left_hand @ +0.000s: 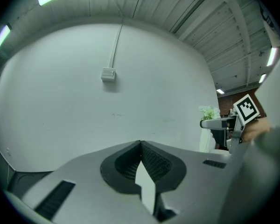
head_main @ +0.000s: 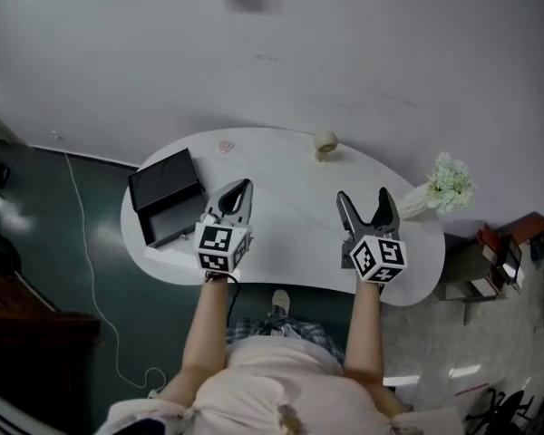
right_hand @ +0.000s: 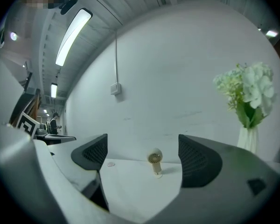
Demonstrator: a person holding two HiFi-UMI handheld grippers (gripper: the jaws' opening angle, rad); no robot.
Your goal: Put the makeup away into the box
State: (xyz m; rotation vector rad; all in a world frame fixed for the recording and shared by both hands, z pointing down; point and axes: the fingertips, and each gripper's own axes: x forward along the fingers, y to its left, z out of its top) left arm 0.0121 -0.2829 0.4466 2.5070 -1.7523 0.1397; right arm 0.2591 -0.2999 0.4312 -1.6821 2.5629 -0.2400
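An open black box (head_main: pixel 154 208) sits at the left end of the white table (head_main: pixel 290 234), its lid raised toward the wall. A small pink makeup item (head_main: pixel 225 146) lies near the far edge; it also shows in the right gripper view (right_hand: pixel 111 164). My left gripper (head_main: pixel 239 191) hovers just right of the box, jaws shut with nothing between them (left_hand: pixel 141 144). My right gripper (head_main: pixel 367 203) is held over the table's right half, open and holding nothing (right_hand: pixel 142 157).
A small cream desk fan (head_main: pixel 325 143) (right_hand: pixel 154 161) stands at the far edge. A white vase of pale flowers (head_main: pixel 440 188) (right_hand: pixel 247 92) stands at the right end. A wall runs behind the table; a cable trails on the floor at left.
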